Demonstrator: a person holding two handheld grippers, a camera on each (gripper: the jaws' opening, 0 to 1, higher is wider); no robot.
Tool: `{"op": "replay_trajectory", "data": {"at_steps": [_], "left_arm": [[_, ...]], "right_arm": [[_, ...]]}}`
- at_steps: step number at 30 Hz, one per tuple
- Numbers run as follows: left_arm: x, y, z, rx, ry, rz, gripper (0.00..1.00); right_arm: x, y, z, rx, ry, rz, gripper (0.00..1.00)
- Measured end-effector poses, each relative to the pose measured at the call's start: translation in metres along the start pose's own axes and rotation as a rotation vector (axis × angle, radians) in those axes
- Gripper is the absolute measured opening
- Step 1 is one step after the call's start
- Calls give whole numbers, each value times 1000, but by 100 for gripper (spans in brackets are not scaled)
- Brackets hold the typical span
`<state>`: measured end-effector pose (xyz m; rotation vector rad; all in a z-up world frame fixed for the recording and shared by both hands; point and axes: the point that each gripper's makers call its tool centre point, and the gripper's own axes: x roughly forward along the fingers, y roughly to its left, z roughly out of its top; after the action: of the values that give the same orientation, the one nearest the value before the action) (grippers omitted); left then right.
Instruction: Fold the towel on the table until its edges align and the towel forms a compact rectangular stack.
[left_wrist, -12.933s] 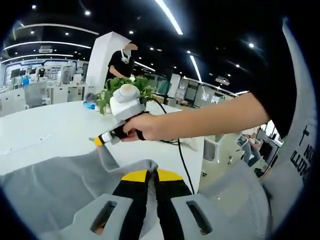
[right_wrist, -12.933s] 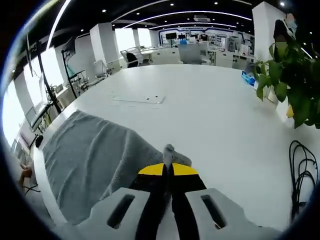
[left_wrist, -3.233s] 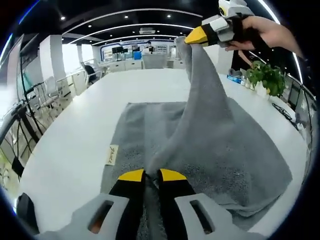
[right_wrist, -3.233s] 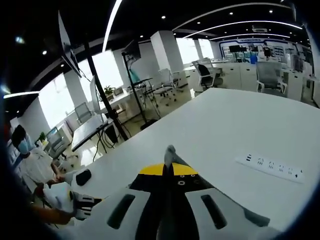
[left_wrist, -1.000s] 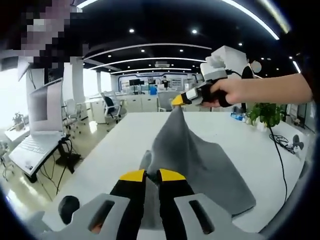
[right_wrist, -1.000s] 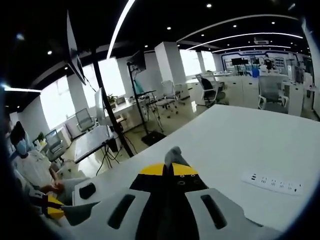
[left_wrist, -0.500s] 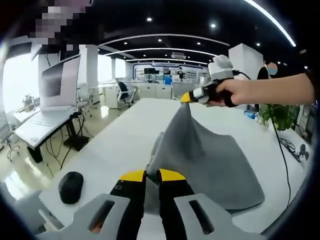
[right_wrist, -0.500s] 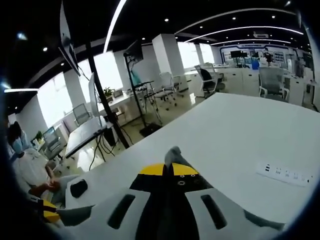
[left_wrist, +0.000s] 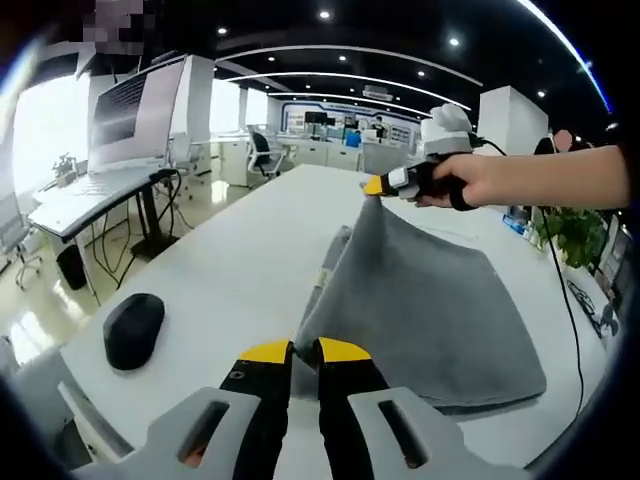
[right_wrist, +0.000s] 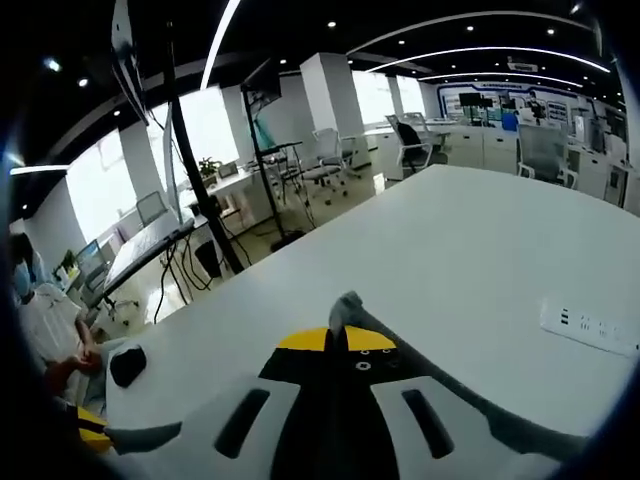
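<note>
Both grippers (left_wrist: 304, 352) (right_wrist: 336, 340) clamped on towel (left_wrist: 430, 300) corners, pinched edges hidden between jaws.

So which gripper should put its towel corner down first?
Probably the left gripper: its towel corner sits low beside the table edge, while the right gripper holds its corner raised higher.

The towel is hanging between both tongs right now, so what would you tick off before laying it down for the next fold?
1. Left tongs shut on the towel: ok.
2. Right tongs pinching a towel corner: ok.
3. Held edge stretched taut between both tongs: ok.
4. Lower towel part resting on the table: ok.
5. Computer mouse lies apart from the towel: ok.
6. Edges aligned underneath: cannot tell.
</note>
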<state>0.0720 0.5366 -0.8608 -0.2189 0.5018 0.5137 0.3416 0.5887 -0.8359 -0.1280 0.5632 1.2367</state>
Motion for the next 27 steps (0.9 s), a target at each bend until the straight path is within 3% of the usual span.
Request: {"op": "replay_trajectory", "data": {"at_steps": [11, 19, 22, 25, 27], "left_arm": [[22, 15, -27, -28, 45, 11, 10], [27, 15, -38, -35, 85, 0, 10], [27, 16, -39, -31, 92, -3, 11], [28, 19, -39, -24, 96, 6, 16], [27, 19, -39, -13, 100, 3, 21]], "right_arm": [[32, -4, -23, -51, 29, -20, 2], [57, -7, -41, -130, 79, -6, 7], [53, -7, -44, -146, 97, 2, 11], [58, 1, -48, -193, 114, 63, 25], [56, 2, -46, -213, 112, 65, 35]]}}
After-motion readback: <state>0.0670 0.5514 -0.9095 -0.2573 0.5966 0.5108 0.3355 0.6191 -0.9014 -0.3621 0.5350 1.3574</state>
